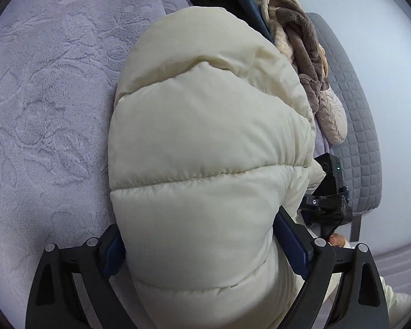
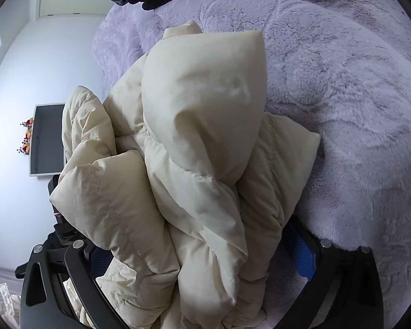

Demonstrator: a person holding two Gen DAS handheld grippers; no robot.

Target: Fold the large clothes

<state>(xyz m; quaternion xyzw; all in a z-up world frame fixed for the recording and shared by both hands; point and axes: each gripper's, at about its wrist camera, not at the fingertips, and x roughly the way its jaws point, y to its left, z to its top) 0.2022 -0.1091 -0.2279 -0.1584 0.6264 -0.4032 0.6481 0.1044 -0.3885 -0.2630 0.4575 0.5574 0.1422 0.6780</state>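
Clamping the cream jacket (image 1: 205,142), your left gripper (image 1: 205,249) has both pads pressed into its padded bulk at frame bottom. Your right gripper (image 2: 202,255) likewise pinches bunched jacket (image 2: 194,142). Jacket sits mid-frame on the lilac blanket (image 1: 49,104); clothes pile (image 1: 296,41) upper right.

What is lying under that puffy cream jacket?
The cream jacket rests on a lilac plush blanket, showing all around it. Beyond its far end lie dark jeans and a brown-beige garment. Anything directly beneath is covered.
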